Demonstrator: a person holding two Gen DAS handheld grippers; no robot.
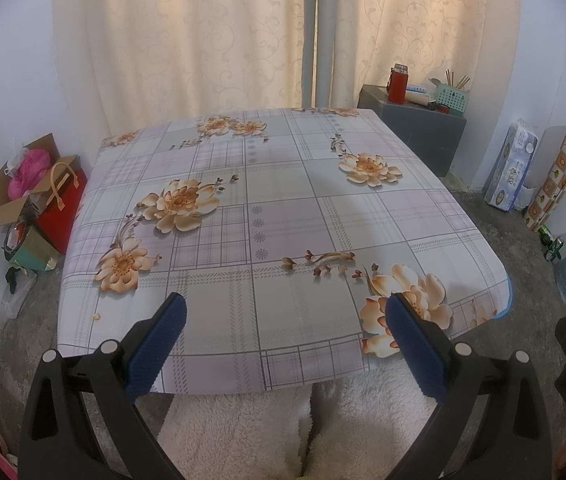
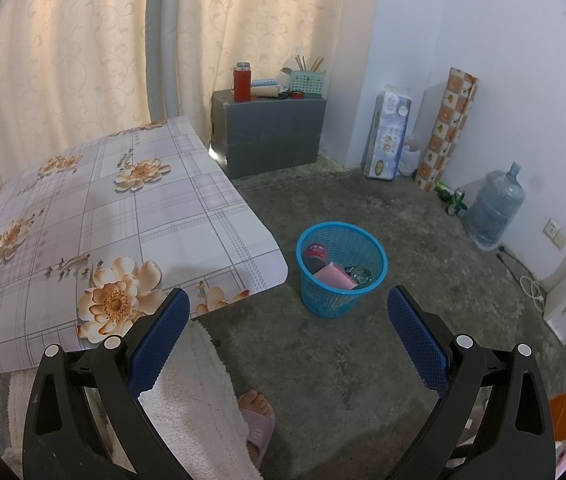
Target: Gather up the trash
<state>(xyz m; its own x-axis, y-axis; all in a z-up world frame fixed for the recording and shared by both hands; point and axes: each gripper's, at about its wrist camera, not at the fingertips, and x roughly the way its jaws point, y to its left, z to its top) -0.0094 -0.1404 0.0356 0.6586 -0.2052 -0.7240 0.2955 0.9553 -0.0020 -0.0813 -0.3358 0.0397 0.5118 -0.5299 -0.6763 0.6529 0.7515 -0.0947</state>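
While trash fills the blue basket (image 2: 341,270), its lowest items stay hidden

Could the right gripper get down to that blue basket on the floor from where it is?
Probably yes. The right gripper has its jaws wide open and empty, and only bare floor lies between it and the blue basket, beside the table.

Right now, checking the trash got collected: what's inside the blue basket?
Blue basket holds a pink carton, a red-topped can and clear glass; anything beneath is hidden.
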